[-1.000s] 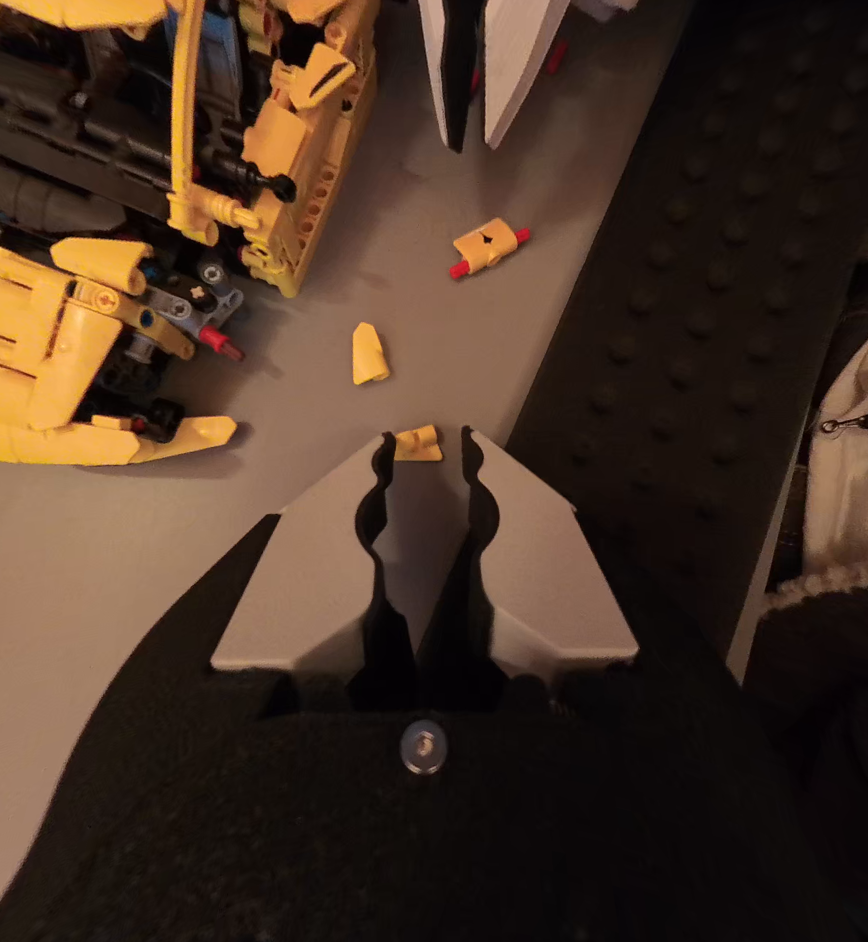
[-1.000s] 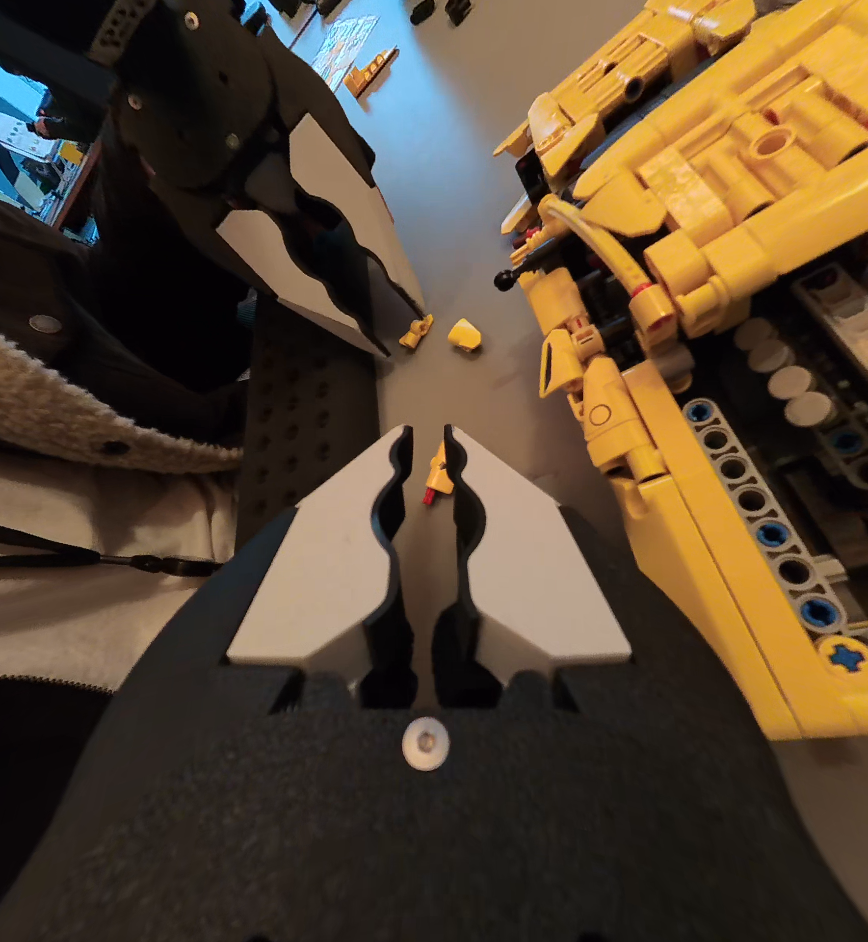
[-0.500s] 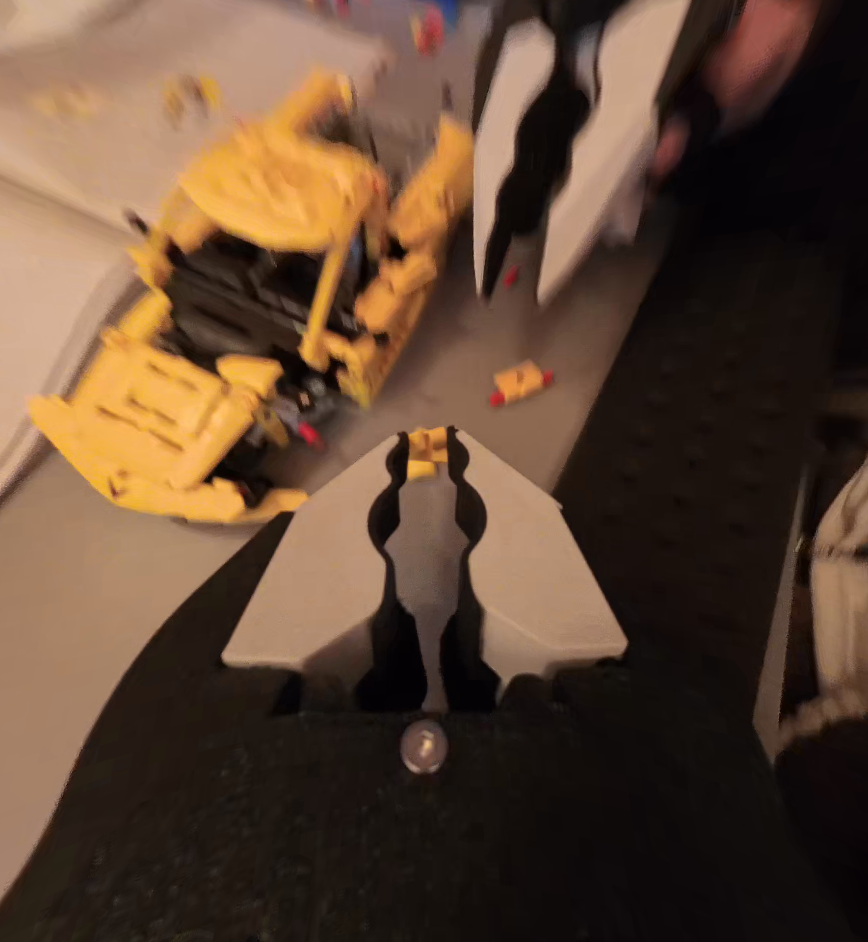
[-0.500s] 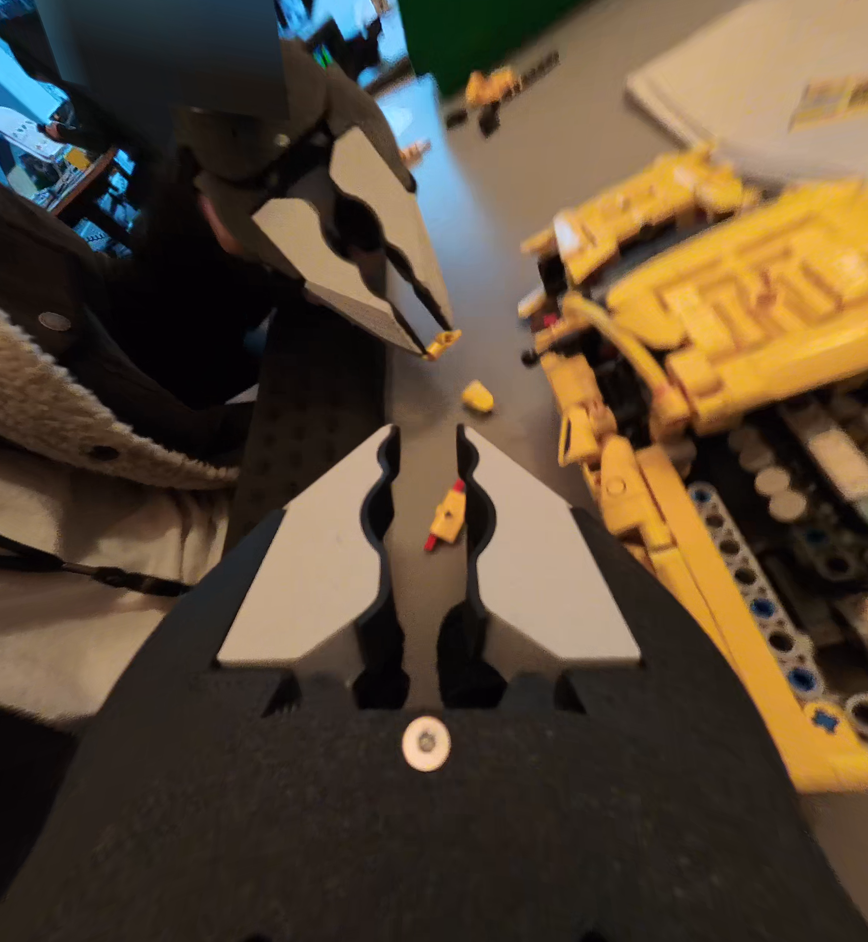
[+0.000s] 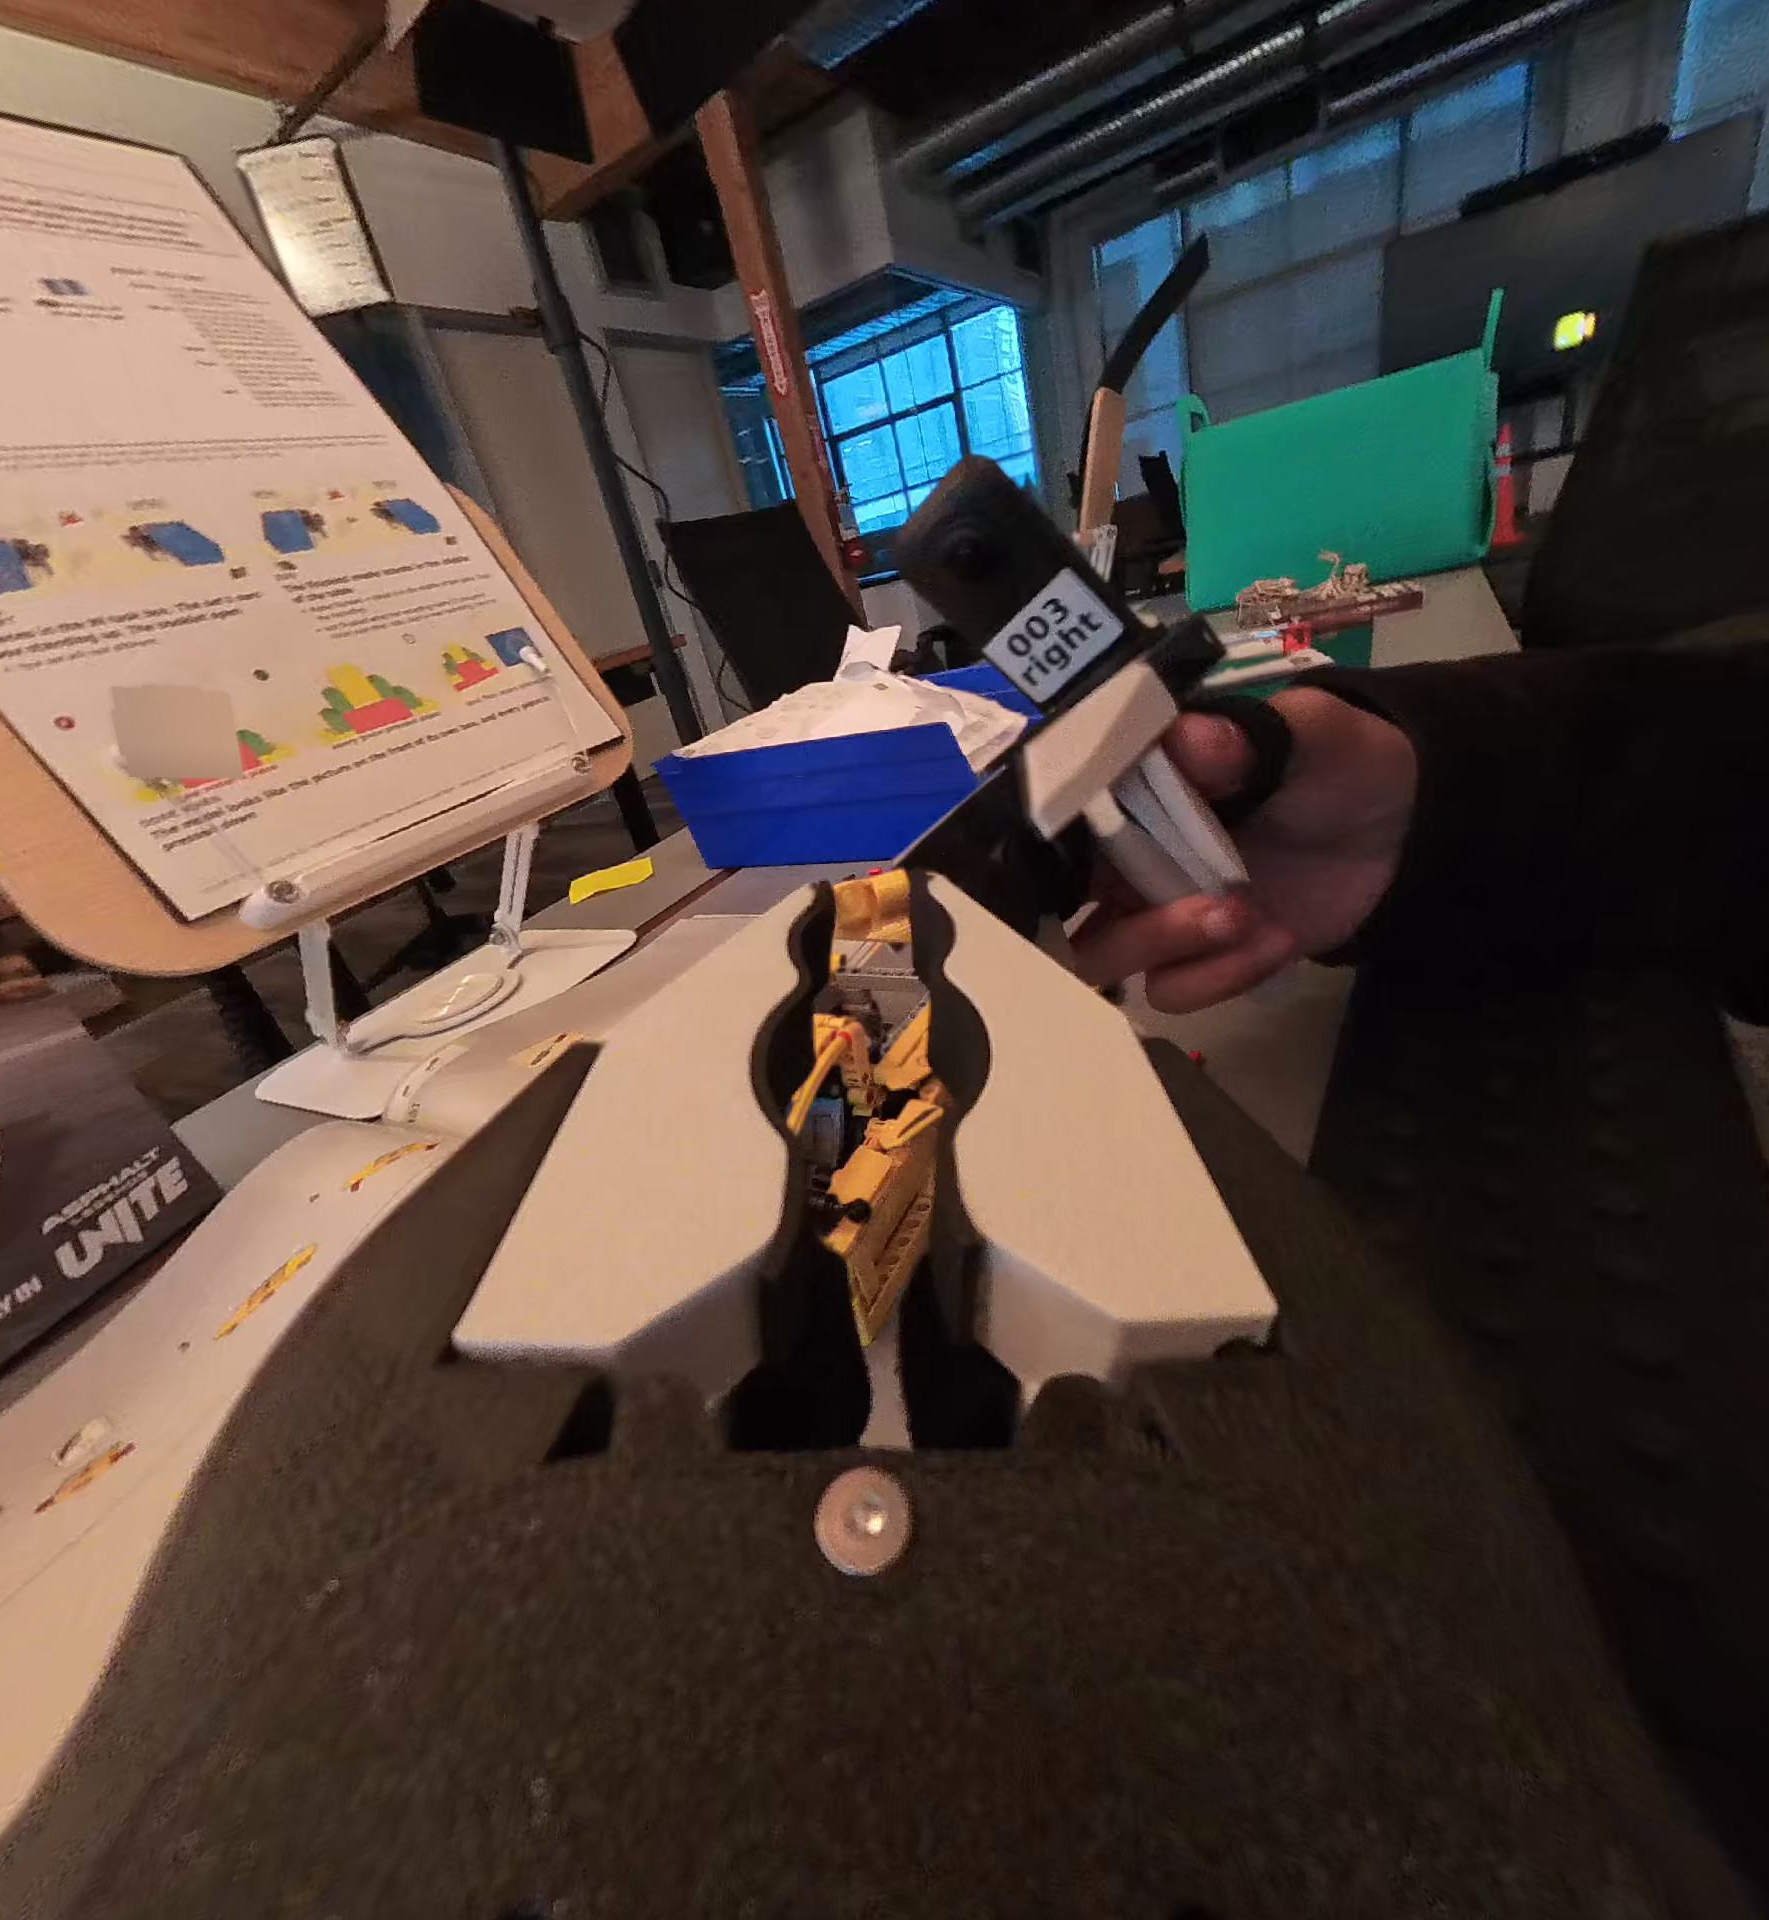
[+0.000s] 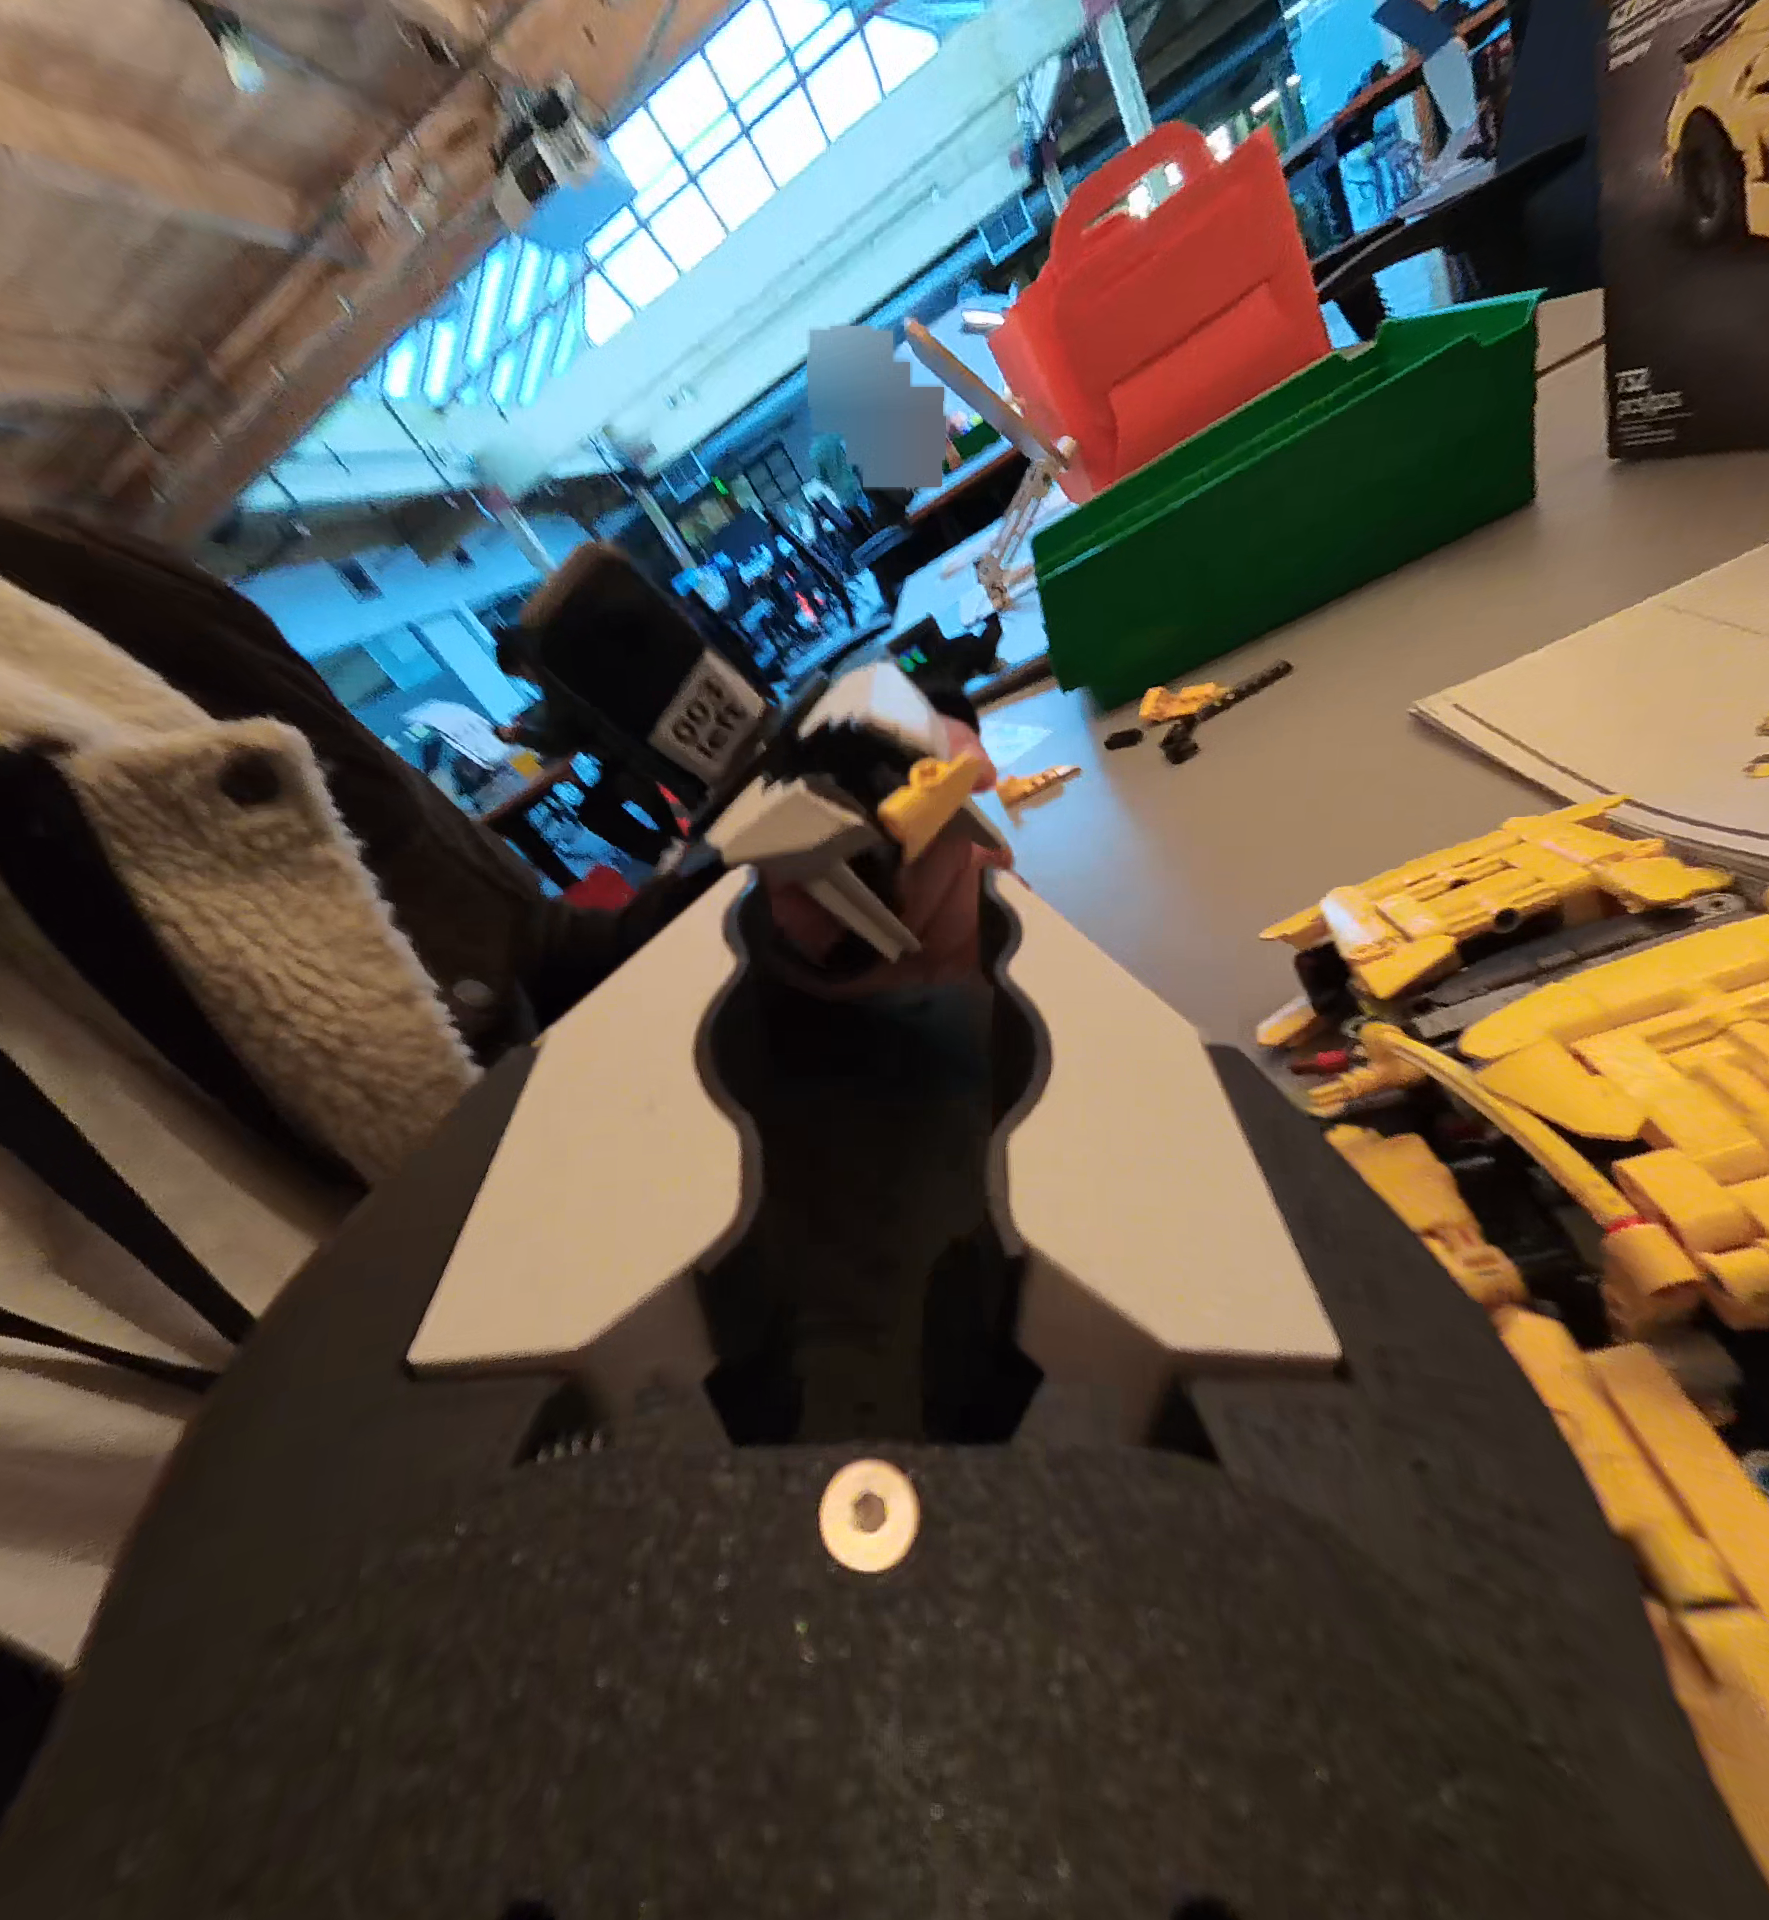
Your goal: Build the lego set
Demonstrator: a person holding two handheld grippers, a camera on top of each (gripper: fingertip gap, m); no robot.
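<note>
Yellow lego piece (image 5: 872, 902) pinched at tips of left gripper (image 5: 869, 906), jaws closed on it, centre of left wrist view; same piece (image 6: 928, 798) seen upper centre of right wrist view, raised off bench. Right gripper (image 6: 867, 906) jaws apart, holding nothing, centre of its view; also upper right of centre in left wrist view, gripped by a hand (image 5: 1285, 831). Yellow lego car (image 6: 1607, 1081) on grey bench (image 6: 1171, 831), right side of right wrist view; partly visible through gap between left jaws (image 5: 875, 1132). Loose yellow and black pieces (image 6: 1186, 707) farther back on bench, just in front of green bin (image 6: 1285, 530). Red bag (image 6: 1160, 312) behind bin. Dark set box (image 6: 1721, 218) top right. Instruction sheets (image 6: 1628, 707) right edge, behind car. Left wrist view: tilted board with printed page (image 5: 205, 540) on white stand, upper left; blue bin (image 5: 818, 790) with white paper, centre. Fleece-collared jacket (image 6: 267, 914) left in right wrist view.
</note>
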